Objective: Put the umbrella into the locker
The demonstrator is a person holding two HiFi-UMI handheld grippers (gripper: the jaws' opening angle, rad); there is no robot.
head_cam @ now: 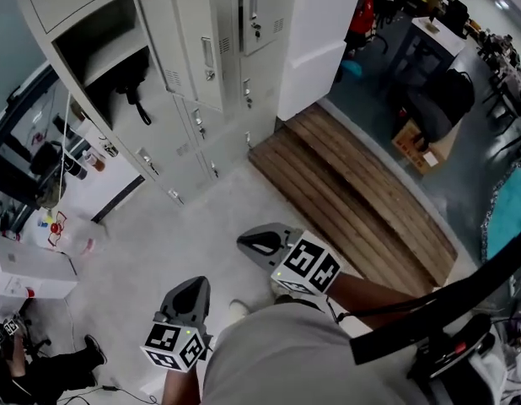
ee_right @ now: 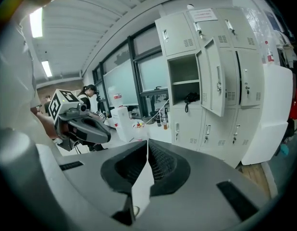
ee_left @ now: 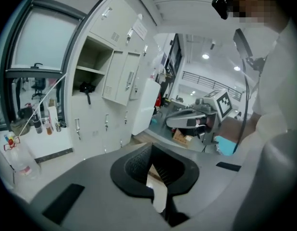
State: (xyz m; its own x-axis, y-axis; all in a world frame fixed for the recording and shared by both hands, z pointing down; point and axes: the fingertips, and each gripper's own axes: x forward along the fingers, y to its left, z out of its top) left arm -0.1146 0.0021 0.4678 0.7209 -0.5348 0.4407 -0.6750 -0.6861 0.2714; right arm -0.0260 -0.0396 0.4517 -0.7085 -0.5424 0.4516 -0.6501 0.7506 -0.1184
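**Head view:** Pale concrete floor (head_cam: 185, 234). Slatted wooden platform (head_cam: 353, 197) at right, running up to a bank of grey metal lockers (head_cam: 193, 133). One upper compartment has its door (head_cam: 189, 45) swung open. The black folded umbrella (head_cam: 127, 83) lies inside it, under the inner shelf, strap hanging down. Locker tops are cut off by the frame edge, and the person's torso covers the lower edge. Left gripper (head_cam: 196, 283) and right gripper (head_cam: 246, 241) are low over the floor, well apart from the lockers.

**Left gripper view:** Fingers pressed together, nothing btwn them. Umbrella shows small and dark, detail not legible. Right gripper is at right, in front of a cluttered room.

**Right gripper view:** Fingers closed tip to tip, empty. Open compartment w/ umbrella is in plain sight beyond, nothing in the way. Tall white panel (ee_right: 271, 114) stands just beside the lockers at right.
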